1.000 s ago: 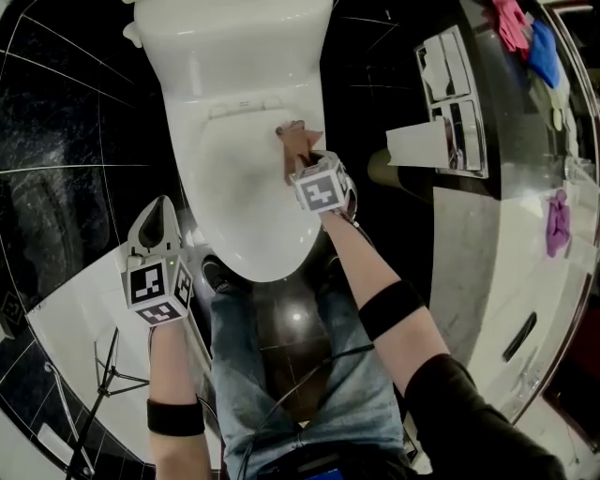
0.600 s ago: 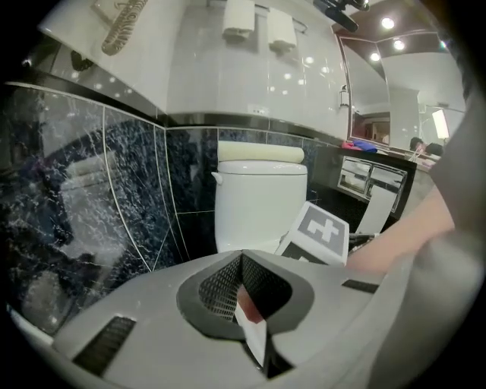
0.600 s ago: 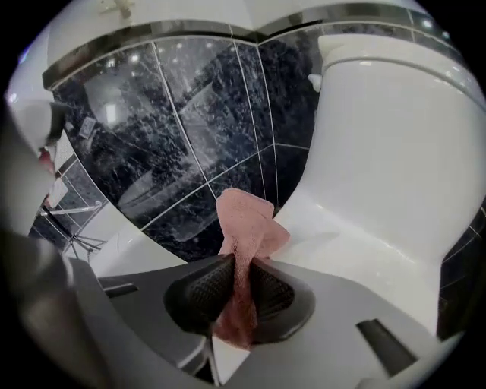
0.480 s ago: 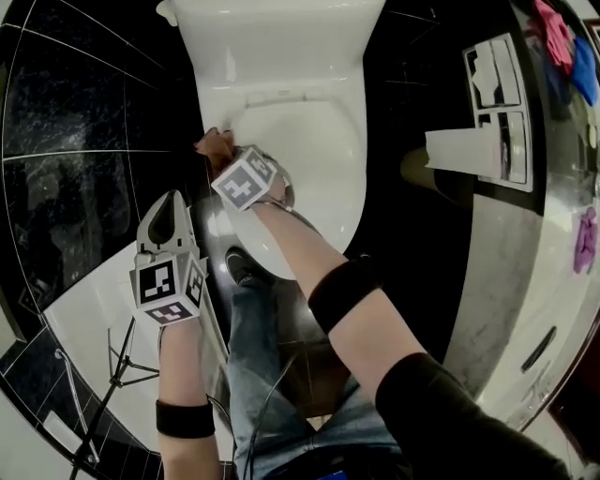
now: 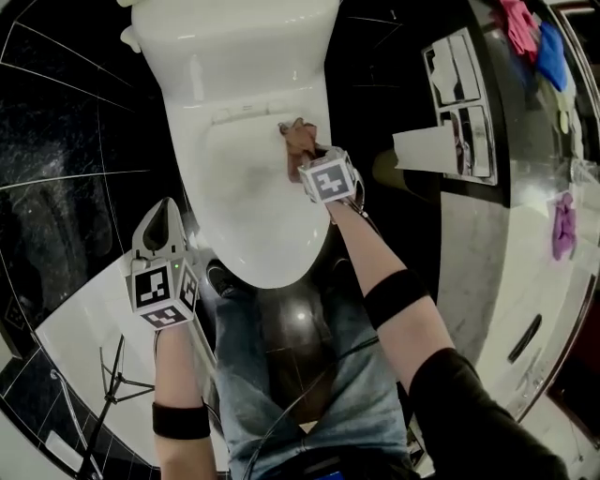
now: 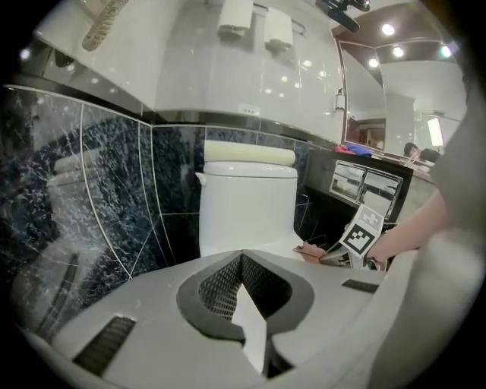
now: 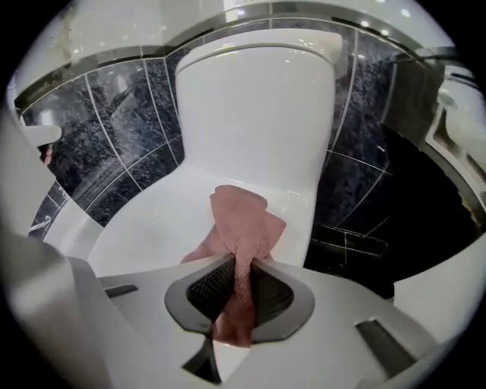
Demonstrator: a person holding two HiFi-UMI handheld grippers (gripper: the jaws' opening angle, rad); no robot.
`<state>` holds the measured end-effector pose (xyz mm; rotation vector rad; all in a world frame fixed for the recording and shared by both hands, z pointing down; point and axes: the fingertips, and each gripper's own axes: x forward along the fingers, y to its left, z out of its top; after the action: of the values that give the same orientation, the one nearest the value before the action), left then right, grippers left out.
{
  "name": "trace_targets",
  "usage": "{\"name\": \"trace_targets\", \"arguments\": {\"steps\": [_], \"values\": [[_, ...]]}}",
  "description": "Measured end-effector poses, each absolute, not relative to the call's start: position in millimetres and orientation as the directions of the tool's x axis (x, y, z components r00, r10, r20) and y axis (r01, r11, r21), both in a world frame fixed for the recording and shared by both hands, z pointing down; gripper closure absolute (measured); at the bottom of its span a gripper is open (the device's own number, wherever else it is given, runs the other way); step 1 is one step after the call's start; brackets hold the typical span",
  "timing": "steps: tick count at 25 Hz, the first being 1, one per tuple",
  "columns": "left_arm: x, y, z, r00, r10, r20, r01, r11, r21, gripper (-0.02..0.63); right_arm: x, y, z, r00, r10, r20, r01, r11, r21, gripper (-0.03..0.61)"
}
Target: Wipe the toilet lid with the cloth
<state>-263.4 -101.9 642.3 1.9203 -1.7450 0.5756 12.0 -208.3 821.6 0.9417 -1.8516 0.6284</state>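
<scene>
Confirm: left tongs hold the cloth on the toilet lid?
No. The right tongs hold the cloth on the lid; the right gripper view shows it pinched between them. The left tongs are shut on nothing.

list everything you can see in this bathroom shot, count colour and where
toilet lid: one, white, closed, centre
tank: one, white, behind the lid
cloth: one, pinkish brown, lying on the lid's rear right
wall tiles: many, dark marbled, around the toilet
paper: one sheet, white, right of the toilet
spare cloths: at least three, pink, blue, purple, on the counter
counter: one, pale, along the right edge
stand: one, dark, thin legs, lower left
jeans: one pair, blue, bottom centre
shoe: one, dark, at the toilet's front
arms: two, each with a black band
left gripper: one, white, shut and empty, left of the toilet
right gripper: one, white, shut on the cloth
</scene>
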Motion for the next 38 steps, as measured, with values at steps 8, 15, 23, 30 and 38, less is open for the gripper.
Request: {"name": "trace_targets", "arguments": {"steps": [8,15,23,30,38], "values": [[-260,-107,640,0.104,-0.796,0.596,-0.995,-0.076,0.071,0.614,37,-224,810,-0.209,-0.378,0.902,-0.857,0.515,0.017,0.5],[-274,-104,643,0.102,-0.785,0.611,-0.995,-0.074,0.071,0.614,-168,-234,764,-0.497,-0.365,0.787,-0.651,0.757,-0.061,0.499],[-308,-94,658,0.075,-0.774,0.629,-0.997,-0.049,0.059,0.614,-271,-199,822,-0.481,-0.172,0.86,-0.527,0.841,-0.127,0.499],[-306,-95,662,0.08,-0.762,0.642,-0.997,-0.048,0.067,0.614,-201,-222,823,-0.437,-0.229,0.87,-0.589,0.804,-0.084,0.5],[-260,-119,657,0.132,-0.773,0.62,-0.991,-0.096,0.09,0.614,-40,-268,816,-0.3,-0.357,0.885,-0.787,0.616,-0.018,0.5]]}}
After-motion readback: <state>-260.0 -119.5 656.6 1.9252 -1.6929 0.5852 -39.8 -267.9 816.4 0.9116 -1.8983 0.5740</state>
